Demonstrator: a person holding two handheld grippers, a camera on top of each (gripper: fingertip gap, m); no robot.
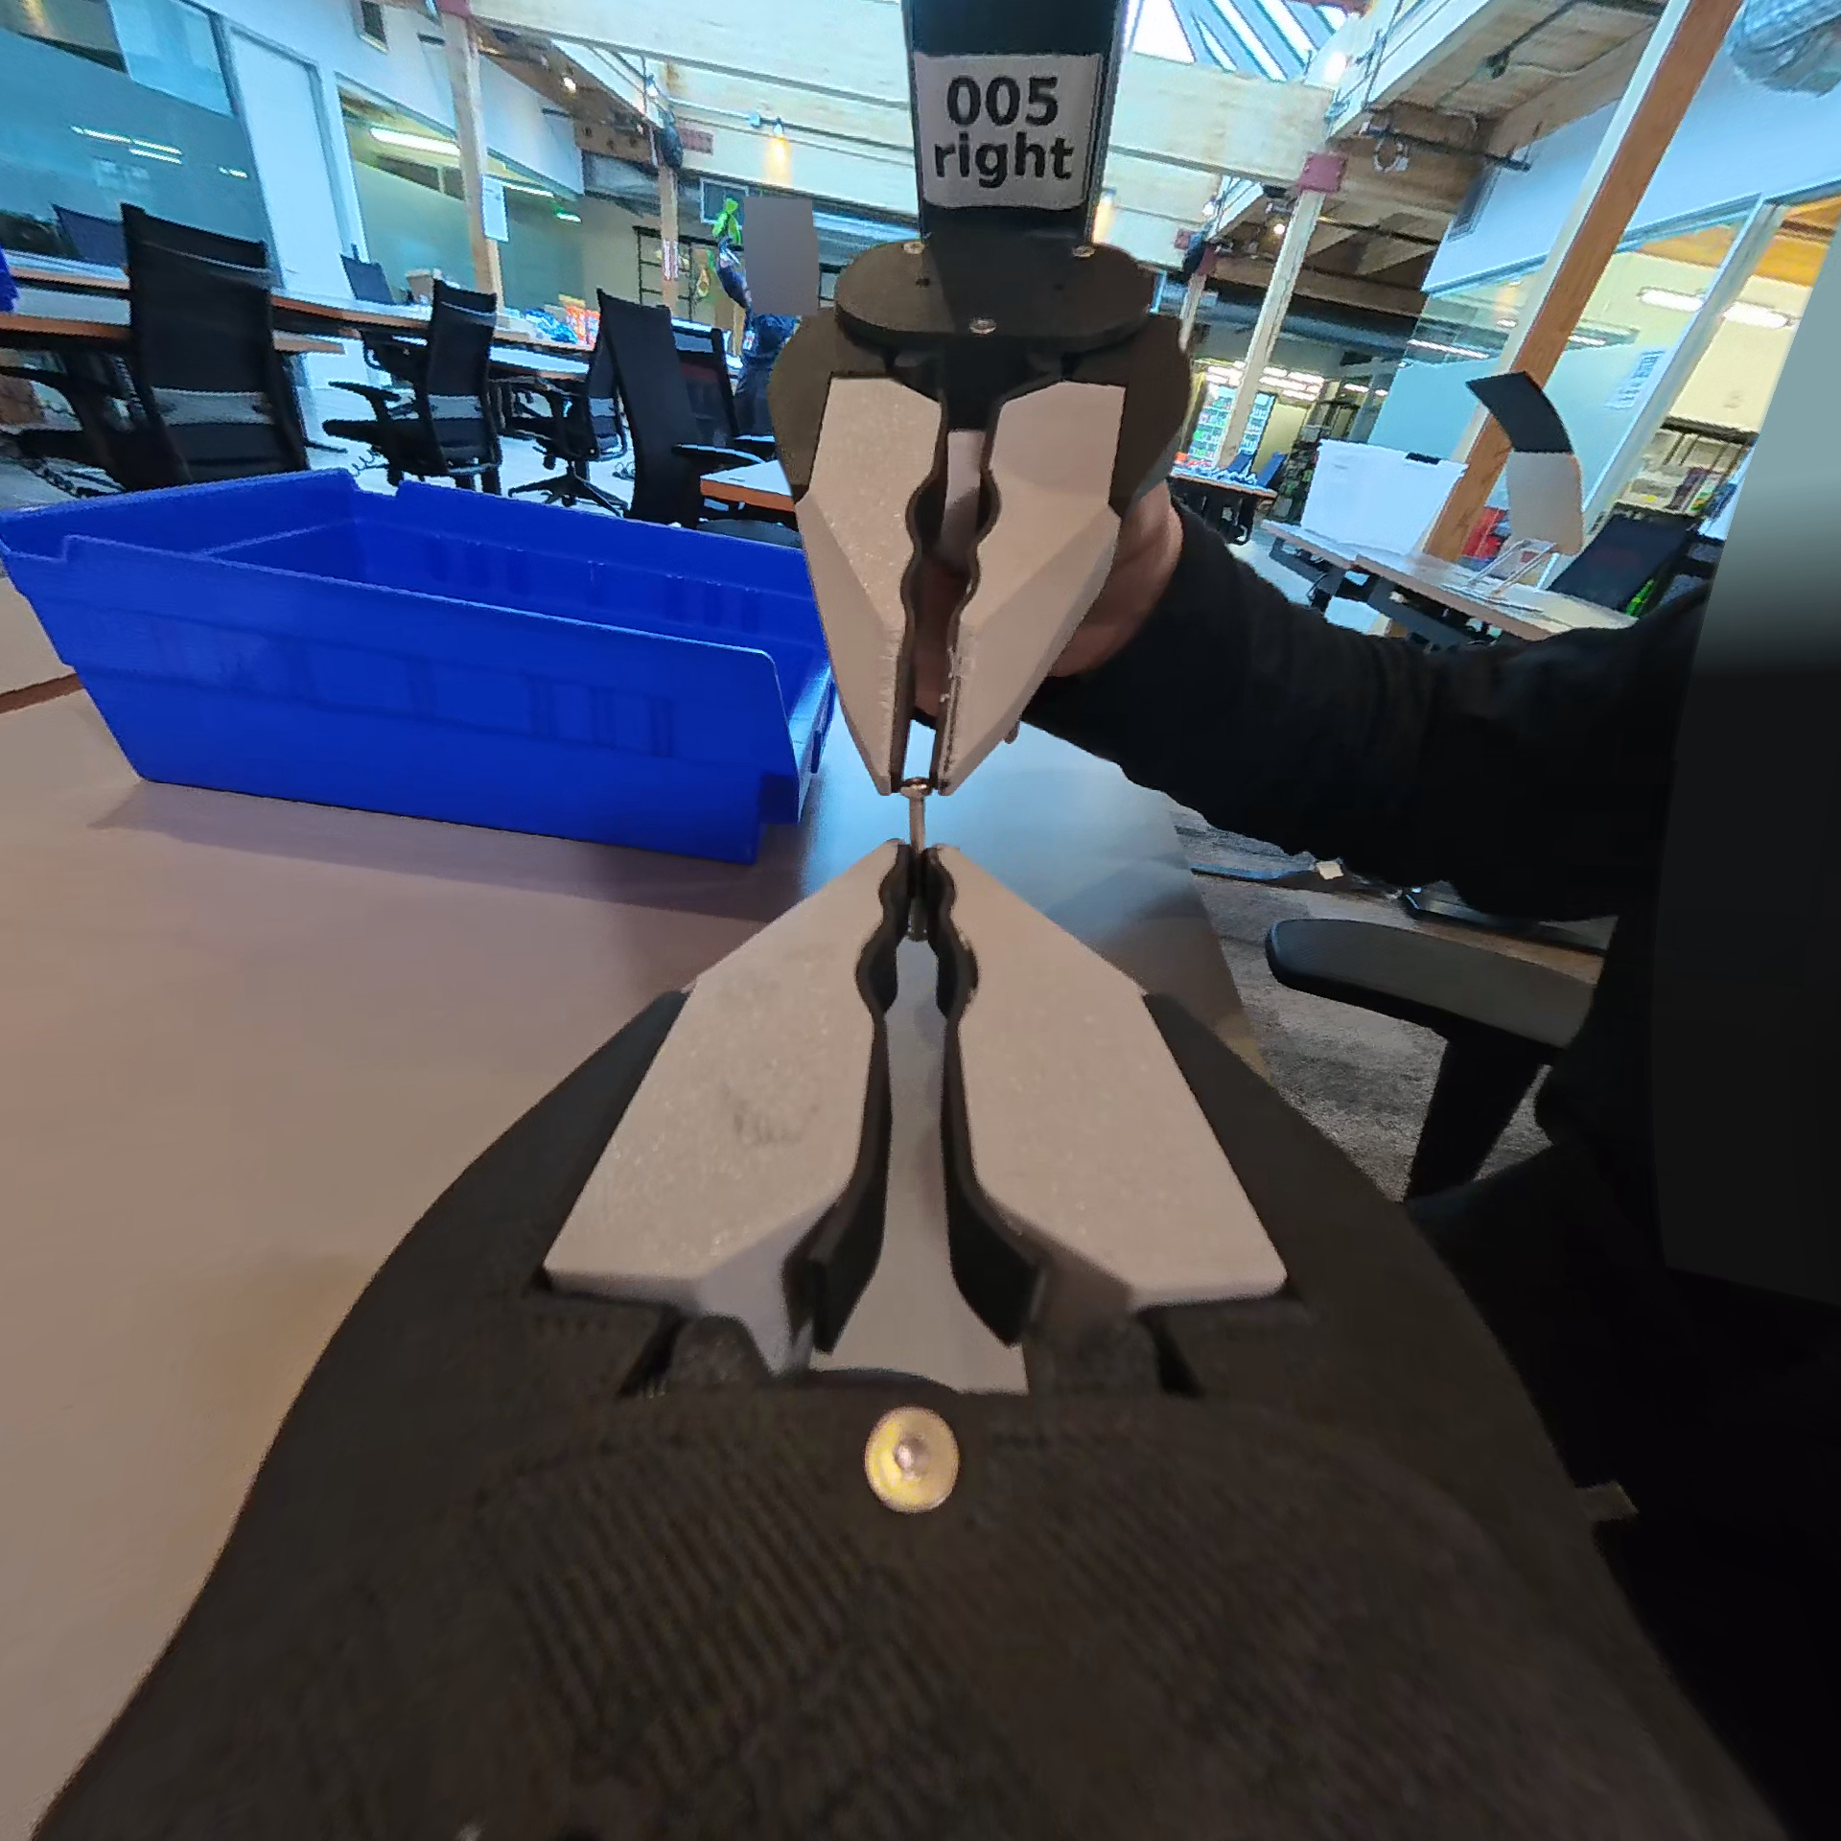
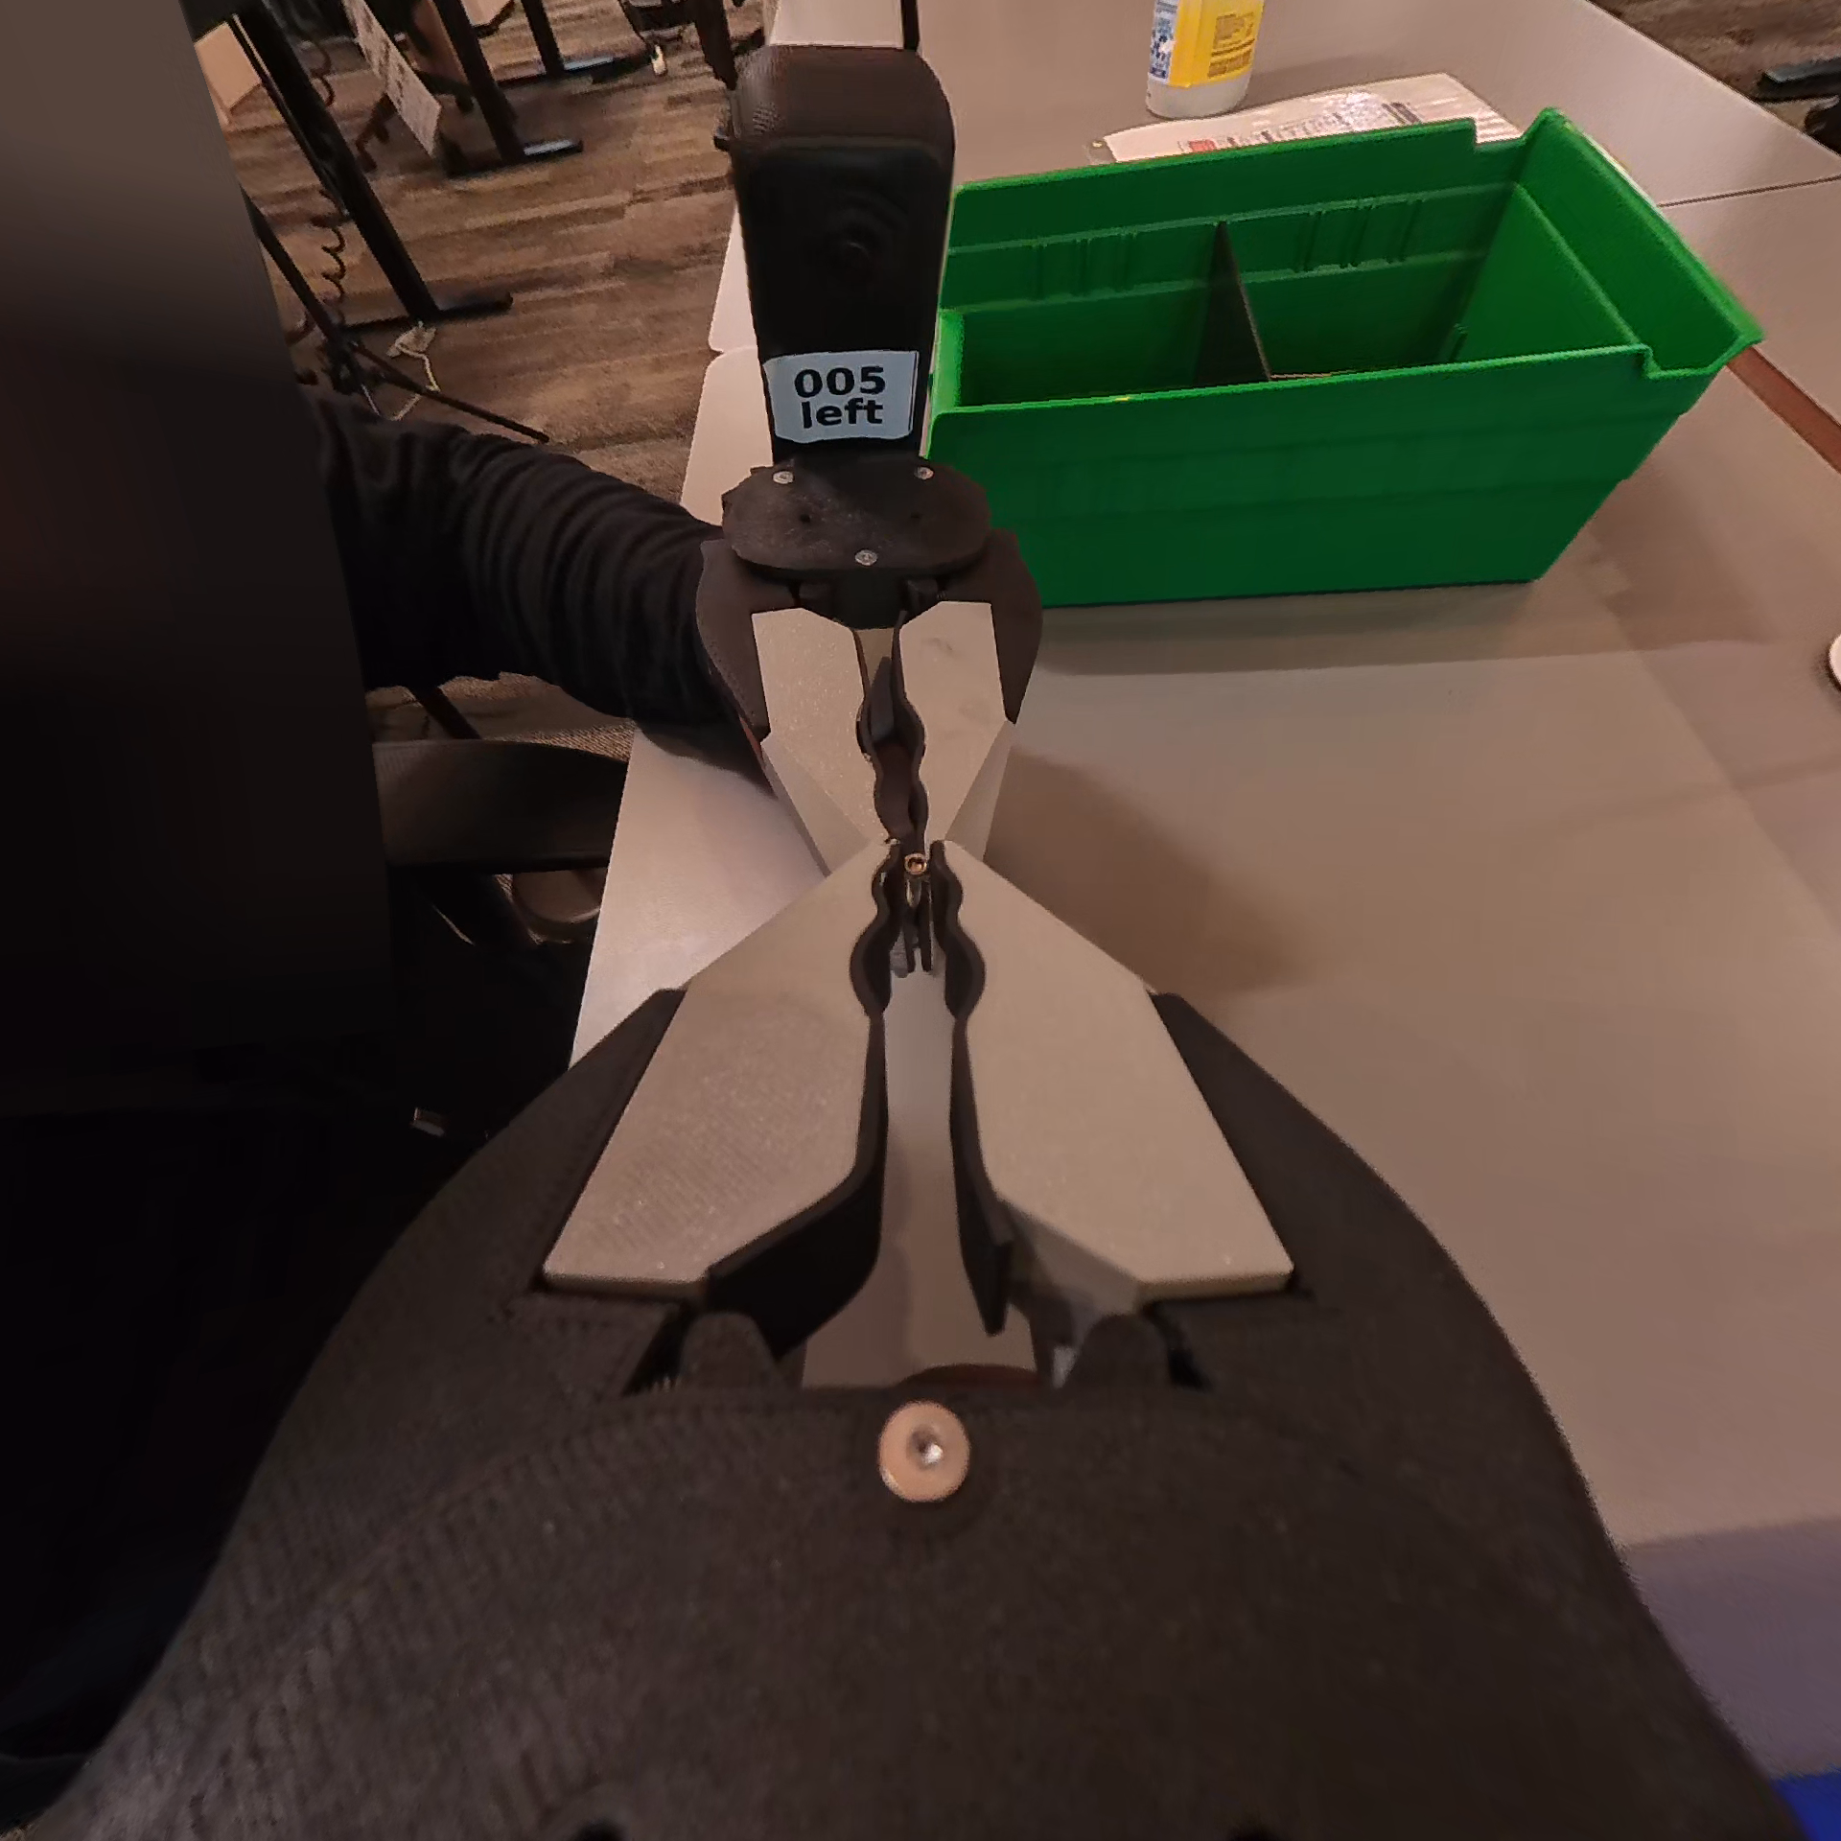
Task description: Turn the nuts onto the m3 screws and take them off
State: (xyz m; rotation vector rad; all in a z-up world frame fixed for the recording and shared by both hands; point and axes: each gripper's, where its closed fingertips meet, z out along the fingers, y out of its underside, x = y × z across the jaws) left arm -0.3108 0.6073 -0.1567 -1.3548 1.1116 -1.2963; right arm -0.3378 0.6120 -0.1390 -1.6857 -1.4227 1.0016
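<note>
My left gripper (image 1: 913, 855) is shut on a small metal screw (image 1: 915, 822), whose thin shaft sticks out past its tips. My right gripper (image 1: 915, 782) faces it tip to tip and is shut on a small nut (image 1: 917, 788) at the end of that shaft. In the right wrist view, my right gripper (image 2: 912, 859) pinches the shiny nut and screw end (image 2: 913, 879) between its black pads. The left gripper (image 2: 902, 832) meets it head-on there. Both are held a little above the grey table (image 2: 1395, 897). How far the nut sits on the thread is too small to tell.
A blue bin (image 1: 398, 648) stands on the table to the left. A green bin (image 2: 1295, 448) with a divider stands at the back right, with a yellow-and-white bottle (image 2: 1200, 50) and papers behind it. The table edge (image 2: 638, 797) and a black chair armrest (image 1: 1425, 986) are close by. Less than 4 cm separates the two grippers' tips.
</note>
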